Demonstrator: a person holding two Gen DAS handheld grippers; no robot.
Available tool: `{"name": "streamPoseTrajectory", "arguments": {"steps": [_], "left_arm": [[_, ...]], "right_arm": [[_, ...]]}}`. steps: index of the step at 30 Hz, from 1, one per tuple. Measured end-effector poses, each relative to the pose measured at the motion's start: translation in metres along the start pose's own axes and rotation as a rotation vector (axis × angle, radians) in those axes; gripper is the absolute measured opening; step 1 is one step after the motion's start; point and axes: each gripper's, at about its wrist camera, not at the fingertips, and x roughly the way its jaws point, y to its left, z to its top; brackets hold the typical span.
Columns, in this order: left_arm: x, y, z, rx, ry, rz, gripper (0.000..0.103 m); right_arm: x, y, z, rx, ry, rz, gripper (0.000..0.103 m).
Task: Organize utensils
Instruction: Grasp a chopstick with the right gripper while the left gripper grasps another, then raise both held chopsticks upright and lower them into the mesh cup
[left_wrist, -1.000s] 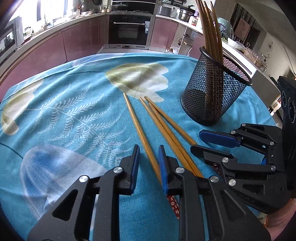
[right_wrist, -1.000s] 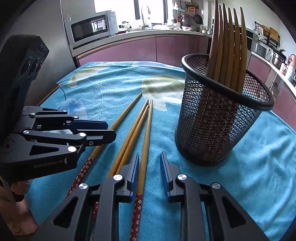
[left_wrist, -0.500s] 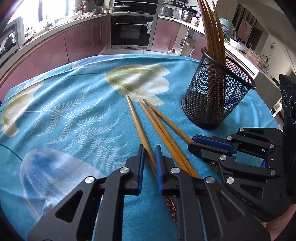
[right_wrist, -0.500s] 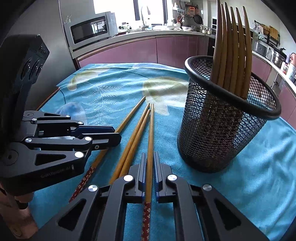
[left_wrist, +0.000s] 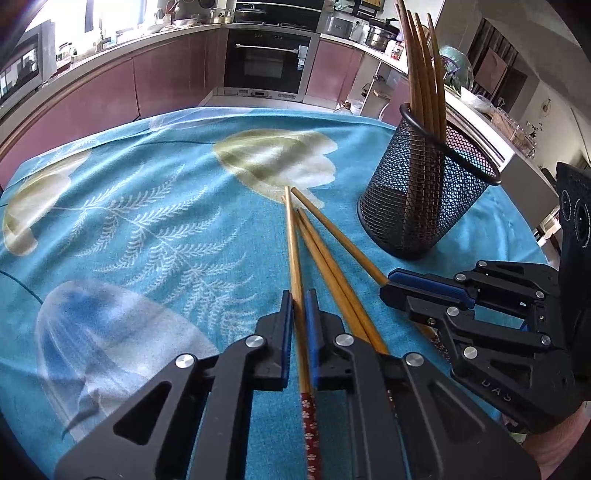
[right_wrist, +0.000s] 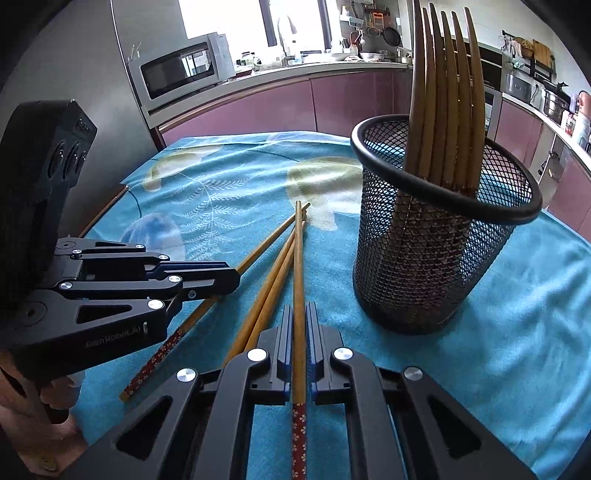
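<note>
Several wooden chopsticks with red flowered ends lie on a blue cloth. My left gripper (left_wrist: 298, 300) is shut on one chopstick (left_wrist: 293, 251), which runs forward between its pads. My right gripper (right_wrist: 298, 314) is shut on another chopstick (right_wrist: 298, 258). Two more chopsticks (right_wrist: 273, 280) lie between the grippers on the cloth. A black mesh holder (right_wrist: 436, 240) stands upright to the right, with several chopsticks (right_wrist: 447, 92) standing in it. It also shows in the left wrist view (left_wrist: 424, 199). Each gripper shows in the other's view: the right one (left_wrist: 424, 291) and the left one (right_wrist: 199, 277).
The blue floral cloth (left_wrist: 147, 221) covers a round table. Kitchen cabinets, an oven (left_wrist: 267, 62) and a microwave (right_wrist: 181, 70) stand beyond the table's far edge.
Both grippers have closed from open onto a chopstick each. Both held chopsticks have shifted, and now lie in line with the fingers.
</note>
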Motion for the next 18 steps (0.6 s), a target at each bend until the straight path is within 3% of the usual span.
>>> {"name": "streamPoseTrajectory", "arguments": {"steps": [18], "left_arm": [[-0.025, 0.004, -0.004, -0.010, -0.036, -0.037, 0.008]], "right_arm": [[-0.024, -0.006, -0.004, 0.024, -0.040, 0.072, 0.006]]}}
